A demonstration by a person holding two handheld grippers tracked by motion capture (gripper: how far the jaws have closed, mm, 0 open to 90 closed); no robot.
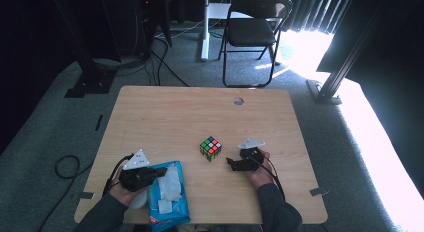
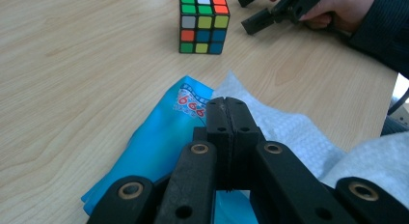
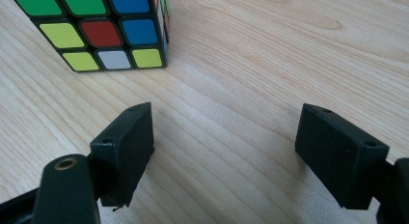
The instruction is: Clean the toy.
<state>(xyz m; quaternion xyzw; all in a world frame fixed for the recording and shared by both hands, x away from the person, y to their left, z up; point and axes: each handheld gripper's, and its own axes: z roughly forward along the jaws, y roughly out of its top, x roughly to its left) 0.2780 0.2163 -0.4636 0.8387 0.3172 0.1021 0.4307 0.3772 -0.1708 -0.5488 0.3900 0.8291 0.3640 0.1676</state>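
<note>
Now the left claw [image 2: 225,110] sits pinched tight over the blue wipes pack [image 1: 169,197] at the near edge of the bench [image 1: 165,112], and in the left gripper view its tips meet right at the edge of a white wipe [image 2: 289,132] puffing out of the pack; whether a fold of it is caught between them I can't tell. Across the way, the right claw [image 3: 224,151] rests on the wood with its jaws spread wide and nothing between them, the Rubik's cube [image 1: 210,148] just beside it, not touching. My read: this is the tissue-pulling step. Next move calls for a steady lift so a single sheet comes free without dragging the pack along.
</note>
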